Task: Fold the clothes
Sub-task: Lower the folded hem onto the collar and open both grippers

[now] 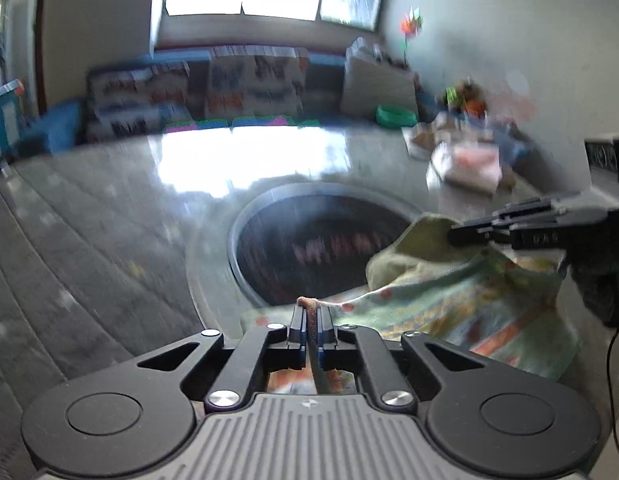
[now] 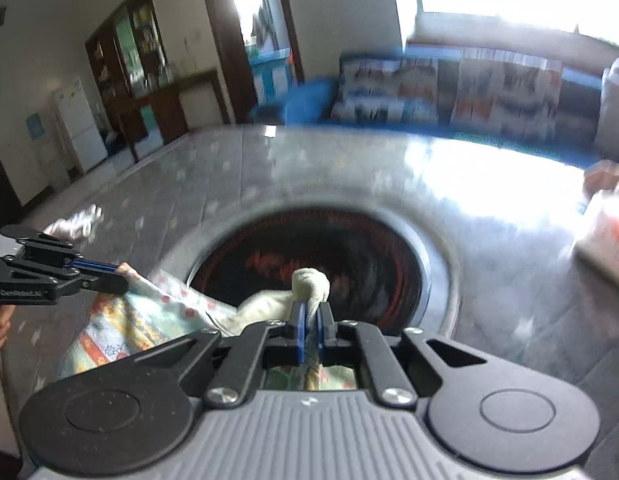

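1. The patterned garment [image 1: 461, 304] hangs between the two grippers above the grey table [image 1: 109, 216], sagging near its dark round inset [image 1: 317, 240].
2. To do the step well, I judge: keep both corners level and taut; lay the cloth flat before folding.
3. The left gripper [image 1: 309, 320] is clamped on one corner; the right gripper [image 2: 308, 320] pinches another, fingers nearly together on cloth.
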{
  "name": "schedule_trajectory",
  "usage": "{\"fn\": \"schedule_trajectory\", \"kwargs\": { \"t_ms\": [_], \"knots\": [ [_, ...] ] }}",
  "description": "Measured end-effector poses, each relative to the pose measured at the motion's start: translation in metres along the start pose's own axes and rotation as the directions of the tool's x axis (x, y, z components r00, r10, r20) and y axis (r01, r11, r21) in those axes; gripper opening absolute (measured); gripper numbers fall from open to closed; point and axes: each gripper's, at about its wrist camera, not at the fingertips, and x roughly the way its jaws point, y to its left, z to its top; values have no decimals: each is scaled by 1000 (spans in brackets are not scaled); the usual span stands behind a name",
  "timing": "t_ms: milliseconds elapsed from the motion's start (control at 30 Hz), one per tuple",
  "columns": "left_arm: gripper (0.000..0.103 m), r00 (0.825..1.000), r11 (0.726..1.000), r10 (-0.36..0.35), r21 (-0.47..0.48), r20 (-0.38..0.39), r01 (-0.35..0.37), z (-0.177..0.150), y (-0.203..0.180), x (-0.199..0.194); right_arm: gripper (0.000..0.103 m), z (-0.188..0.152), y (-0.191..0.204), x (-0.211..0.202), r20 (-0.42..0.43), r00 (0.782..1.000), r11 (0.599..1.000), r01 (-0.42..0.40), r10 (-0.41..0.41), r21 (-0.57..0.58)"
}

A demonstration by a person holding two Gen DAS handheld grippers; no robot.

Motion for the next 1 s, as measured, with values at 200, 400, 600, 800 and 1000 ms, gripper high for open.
{"fn": "schedule_trajectory", "kwargs": {
  "t_ms": [200, 400, 600, 800, 1000],
  "knots": [
    [6, 991, 992, 122, -31, -51, -123, -9, 9, 31, 16, 1, -10, 21, -6, 996, 995, 93, -93, 42],
    [11, 986, 988, 139, -49, -95, -144, -25, 16, 40, 17, -13, -13, -11, -31, 996, 997, 83, -83, 2],
    [17, 983, 987, 149, -44, -108, -154, -23, 14, 43, 17, -41, -5, -30, -102, 993, 997, 56, -61, -47],
    [27, 977, 981, 185, -41, -110, -191, -16, 18, 36, 15, -44, -17, -8, -139, 985, 994, 108, -106, 5],
    [27, 986, 988, 143, -47, -88, -148, 0, 12, 26, 16, -27, -1, -7, -98, 992, 997, 71, -74, -31]
  ]
}}
